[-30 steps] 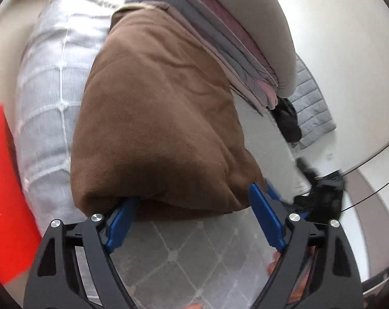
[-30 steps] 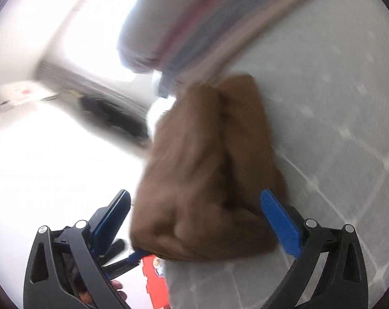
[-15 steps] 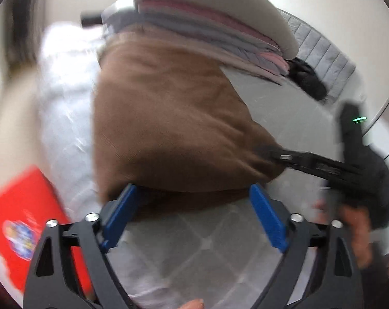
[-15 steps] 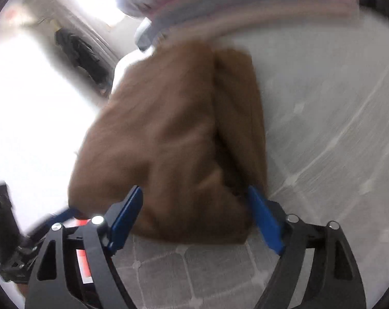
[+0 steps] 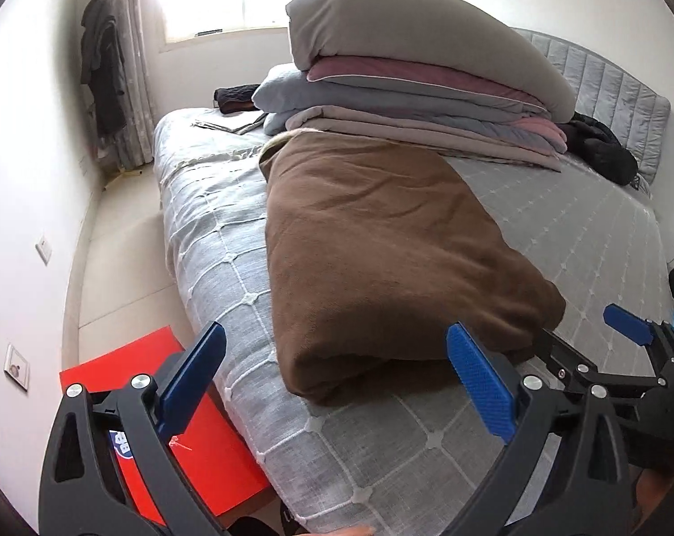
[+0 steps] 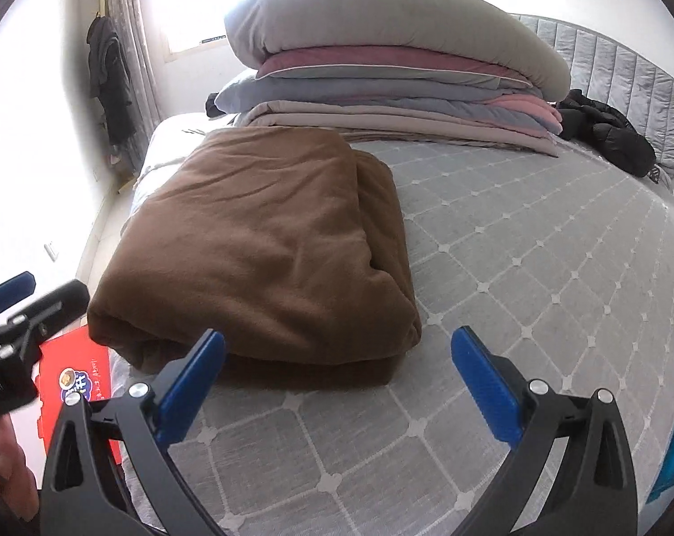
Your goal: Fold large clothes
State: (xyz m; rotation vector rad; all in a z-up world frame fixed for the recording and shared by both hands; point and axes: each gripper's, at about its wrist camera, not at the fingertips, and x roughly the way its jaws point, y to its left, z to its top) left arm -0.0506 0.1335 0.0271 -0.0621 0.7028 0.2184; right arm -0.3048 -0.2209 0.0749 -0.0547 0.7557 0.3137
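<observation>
A brown garment (image 5: 381,250) lies folded into a thick bundle on the grey quilted bed (image 5: 582,241); it also shows in the right wrist view (image 6: 265,245). My left gripper (image 5: 337,379) is open and empty, held back from the bundle's near edge. My right gripper (image 6: 337,384) is open and empty, just short of the bundle's near right corner. The right gripper also shows at the right edge of the left wrist view (image 5: 582,344). The left gripper's fingers (image 6: 10,295) show at the left of the right wrist view.
A stack of folded bedding and a pillow (image 6: 381,67) sits behind the bundle. A black jacket (image 6: 604,129) lies by the grey headboard (image 6: 627,71). A red box (image 5: 167,424) lies on the floor beside the bed. Dark clothes (image 5: 100,76) hang by the window curtain.
Both grippers have pulled back from the brown bundle, which was close between the jaws before. The bundle now lies free on the bed, and both views are level and sharp.
</observation>
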